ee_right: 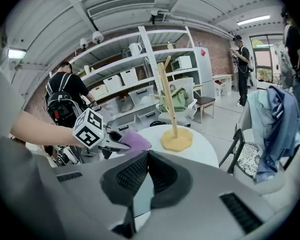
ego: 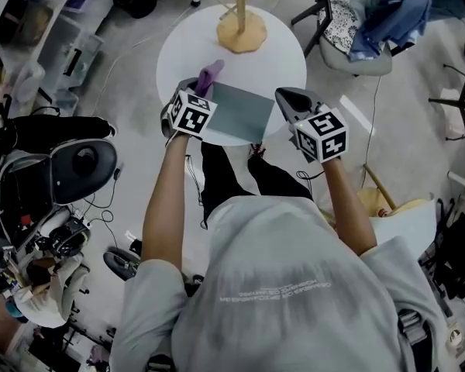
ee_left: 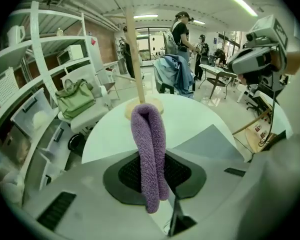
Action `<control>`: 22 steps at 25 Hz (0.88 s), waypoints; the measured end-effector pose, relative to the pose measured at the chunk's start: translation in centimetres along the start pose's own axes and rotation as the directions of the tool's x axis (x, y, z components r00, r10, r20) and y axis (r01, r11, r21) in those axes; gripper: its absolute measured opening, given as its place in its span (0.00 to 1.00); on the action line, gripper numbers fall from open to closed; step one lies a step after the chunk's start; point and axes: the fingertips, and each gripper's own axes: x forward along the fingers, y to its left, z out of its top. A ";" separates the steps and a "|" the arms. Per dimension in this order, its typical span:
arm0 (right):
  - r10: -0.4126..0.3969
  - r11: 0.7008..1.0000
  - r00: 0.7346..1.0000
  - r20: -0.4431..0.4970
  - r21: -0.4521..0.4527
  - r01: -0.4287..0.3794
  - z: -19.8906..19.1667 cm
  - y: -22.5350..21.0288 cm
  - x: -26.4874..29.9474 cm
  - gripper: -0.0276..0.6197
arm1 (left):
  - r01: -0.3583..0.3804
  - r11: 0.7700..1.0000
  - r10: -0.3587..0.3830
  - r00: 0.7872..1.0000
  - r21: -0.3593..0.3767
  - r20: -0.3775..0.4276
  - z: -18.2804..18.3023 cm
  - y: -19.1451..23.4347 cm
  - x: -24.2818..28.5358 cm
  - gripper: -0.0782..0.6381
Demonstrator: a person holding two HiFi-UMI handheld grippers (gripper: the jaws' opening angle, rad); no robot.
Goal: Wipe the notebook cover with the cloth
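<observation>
The left gripper (ee_left: 155,173) is clenched on the purple cloth (ee_left: 149,134). The right gripper (ee_right: 147,158) pinches the edge of the grey notebook (ego: 240,111) on the round white counter (ego: 283,53).

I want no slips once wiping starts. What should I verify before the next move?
1. Cloth clamped in left gripper: ok.
2. Notebook lying on table: ok.
3. Right gripper steadying the notebook's right edge: looks ok, jaws closed there.
4. Cloth touching the cover: cannot tell; it sits by the far-left corner.
5. Wooden stand apart from the notebook: ok.
</observation>
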 end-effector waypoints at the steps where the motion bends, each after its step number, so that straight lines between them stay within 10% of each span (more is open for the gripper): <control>1: -0.001 1.000 1.000 -0.006 -0.001 0.001 -0.1 0.1 0.2 0.04 | 0.026 1.000 -0.026 1.000 0.006 -0.015 -0.4 -0.4 0.8 0.22; 8: 0.013 1.000 0.999 -0.047 -0.011 -0.013 -0.7 1.5 1.4 0.04 | 0.108 0.994 -0.104 0.987 0.022 -0.122 -3.7 -2.5 3.8 0.22; 22: 0.002 0.999 0.999 -0.040 -0.037 -0.003 -0.9 2.4 2.4 0.04 | 0.076 0.993 -0.083 0.993 -0.093 -0.082 -5.1 -3.2 3.3 0.22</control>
